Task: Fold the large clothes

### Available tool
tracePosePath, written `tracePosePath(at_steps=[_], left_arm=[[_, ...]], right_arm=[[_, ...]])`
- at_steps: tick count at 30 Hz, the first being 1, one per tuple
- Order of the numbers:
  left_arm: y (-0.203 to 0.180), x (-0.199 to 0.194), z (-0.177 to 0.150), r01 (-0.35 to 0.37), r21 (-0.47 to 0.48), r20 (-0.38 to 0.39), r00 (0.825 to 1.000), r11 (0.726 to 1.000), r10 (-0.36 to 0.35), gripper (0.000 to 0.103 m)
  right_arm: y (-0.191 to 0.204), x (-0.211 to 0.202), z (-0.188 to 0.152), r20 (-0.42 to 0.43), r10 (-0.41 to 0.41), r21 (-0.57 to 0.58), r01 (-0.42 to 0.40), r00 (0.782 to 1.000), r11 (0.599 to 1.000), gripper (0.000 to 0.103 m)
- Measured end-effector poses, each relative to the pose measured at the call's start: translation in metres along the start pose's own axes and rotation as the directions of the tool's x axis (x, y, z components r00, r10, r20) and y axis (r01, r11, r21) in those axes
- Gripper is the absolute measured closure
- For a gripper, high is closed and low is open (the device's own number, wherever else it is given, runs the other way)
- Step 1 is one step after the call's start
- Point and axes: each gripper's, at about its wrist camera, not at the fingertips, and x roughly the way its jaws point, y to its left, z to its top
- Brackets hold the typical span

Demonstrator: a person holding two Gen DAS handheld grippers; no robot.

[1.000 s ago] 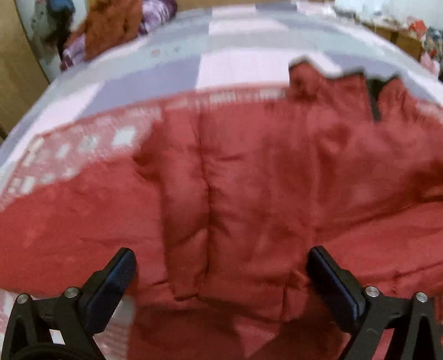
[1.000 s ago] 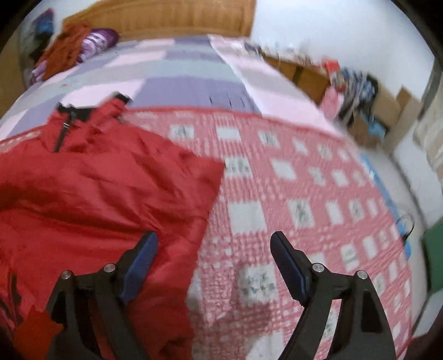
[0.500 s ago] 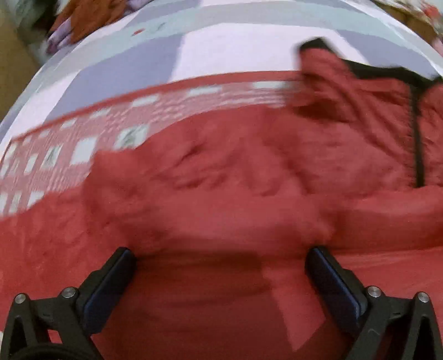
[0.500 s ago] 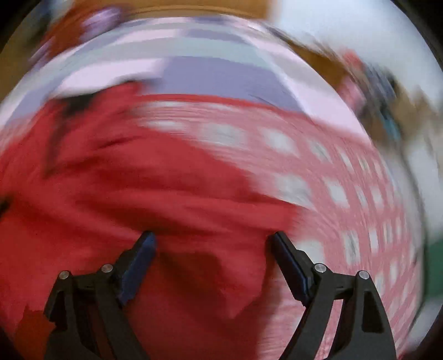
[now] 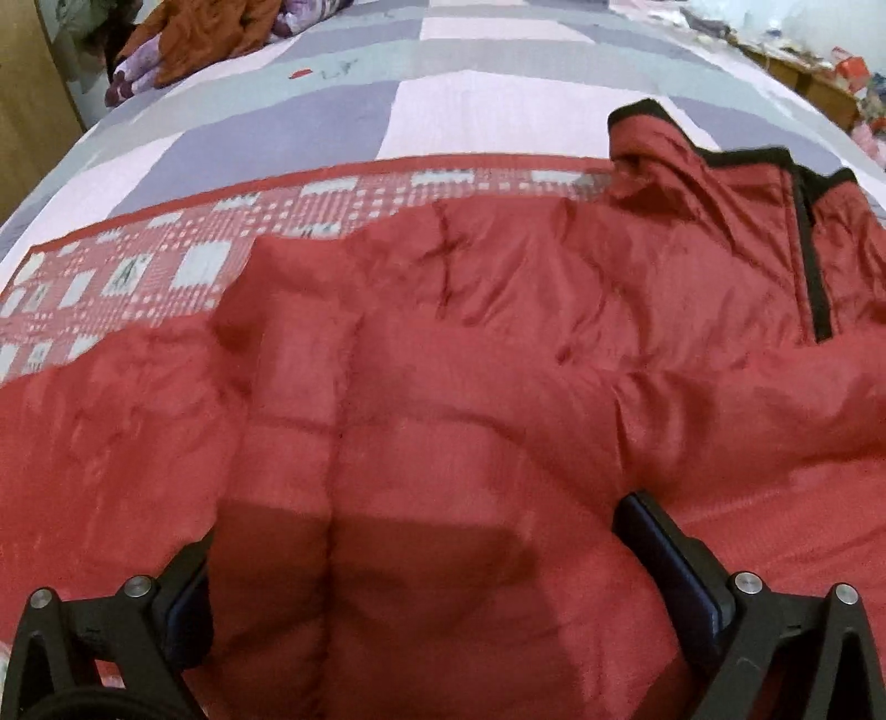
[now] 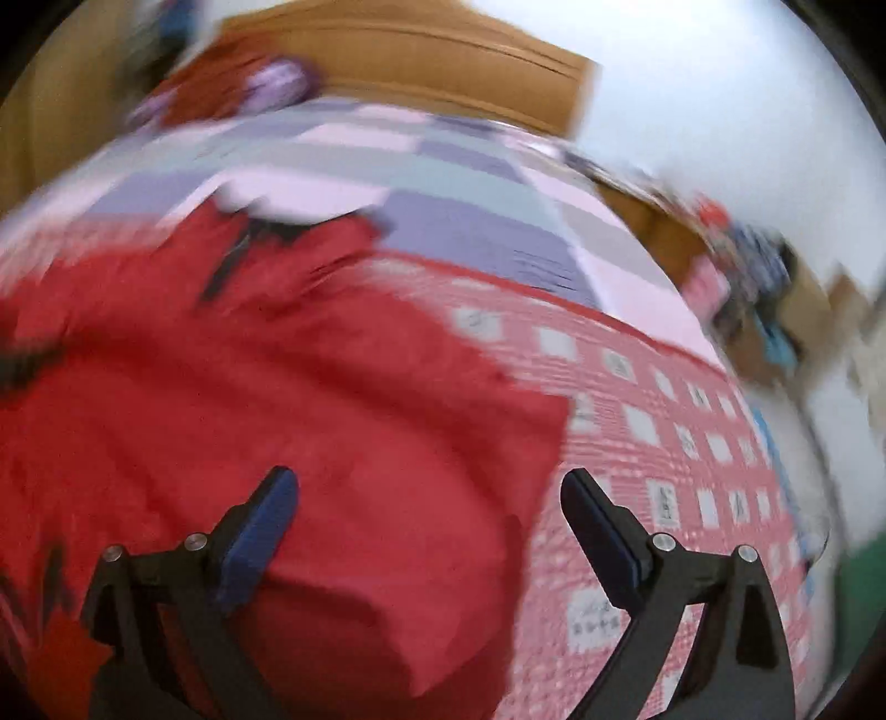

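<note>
**Red jacket on bed: sleeve laid in, body folds pending**

Left wrist view. Red puffy quilted jacket (image 5: 498, 343) lies spread on the red-and-white checked blanket (image 5: 127, 271), which covers the near part of the bed; collar with black trim (image 5: 736, 158) points far right, black zip strip below it. What looks like a sleeve lies folded in across the body, running from far left down toward the camera. Left gripper (image 5: 412, 559) hangs low over this folded part, jaws spread wide; the padded fabric bulges up between the fingers and hides part of the left one. The pads do not look to be pressing it, so nothing is gripped.

Right wrist view (blurred). Right gripper (image 6: 426, 518) hovers over the jacket's right edge, fingers wide apart with nothing between them; the jaws have just been opening. Red fabric sits under the left finger, checked blanket under the right.

Progress, as judged: early to middle. One sleeve seems tucked; the body is still spread full width, not yet doubled over.

Surroundings: pastel patchwork bedsheet (image 5: 470, 99) beyond the blanket, a heap of orange and purple clothes (image 5: 183, 39) far left, wooden headboard (image 6: 443, 61), cluttered boxes (image 6: 758, 288) along the right wall. None lies in the folding area; only the jacket's own puffiness resists lying flat
</note>
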Motion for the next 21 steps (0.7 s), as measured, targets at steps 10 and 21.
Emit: tracePosePath(at_steps=[10, 21], left_arm=[[-0.008, -0.016, -0.015, 0.016, 0.009, 0.013, 1.000, 1.000, -0.016, 0.000], [0.011, -0.041, -0.029, 0.057, -0.021, 0.050, 0.997, 0.998, -0.055, 0.000]], right_arm=[[-0.052, 0.006, -0.024, -0.122, -0.099, 0.176, 0.119, 0.988, 0.977, 0.005], [0.071, -0.011, 0.053, 0.036, 0.159, 0.045, -0.161, 0.987, 0.986, 0.005]])
